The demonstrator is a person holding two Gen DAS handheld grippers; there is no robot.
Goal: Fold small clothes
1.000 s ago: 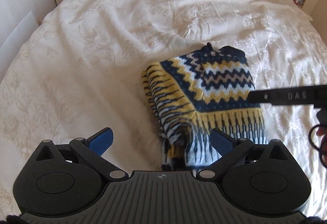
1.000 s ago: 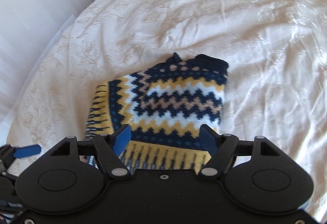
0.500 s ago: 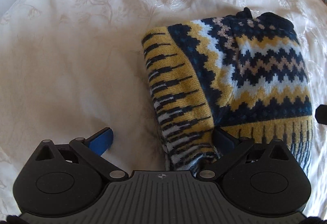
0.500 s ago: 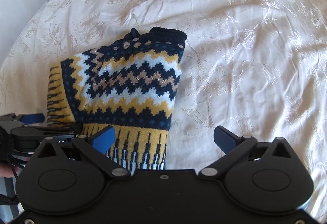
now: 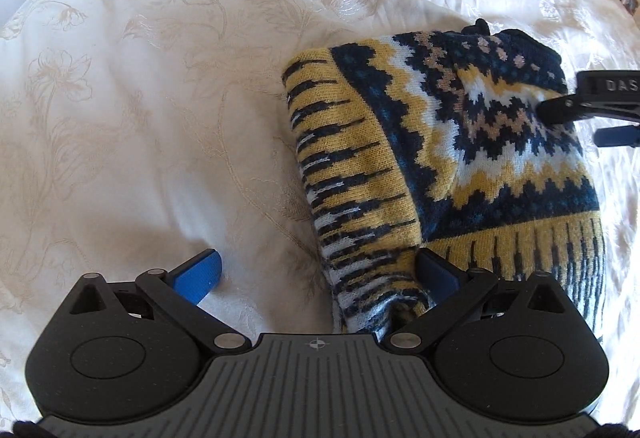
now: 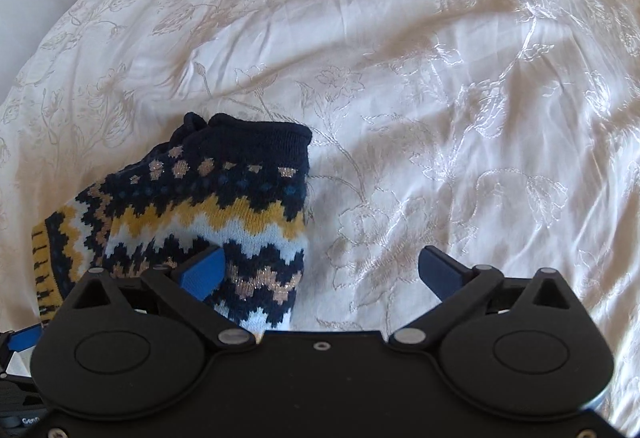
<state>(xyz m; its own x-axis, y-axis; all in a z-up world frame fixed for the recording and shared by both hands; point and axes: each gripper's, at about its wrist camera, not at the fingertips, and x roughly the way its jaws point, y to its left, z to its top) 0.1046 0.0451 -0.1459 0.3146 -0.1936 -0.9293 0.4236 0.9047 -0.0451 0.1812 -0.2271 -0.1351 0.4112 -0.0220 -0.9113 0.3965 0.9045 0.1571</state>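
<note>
Sweater: we see the folded knit sweater (image 5: pixel 448 166) lying on the bed (image 5: pixel 160 98), navy, yellow and white zigzags up.
Left gripper: our left gripper (image 5: pixel 316 274) is spread wide at the sweater's near left corner.
Right gripper: our right gripper (image 6: pixel 320 270) is spread too, its left finger (image 6: pixel 202 272) over the sweater's right edge.
</note>
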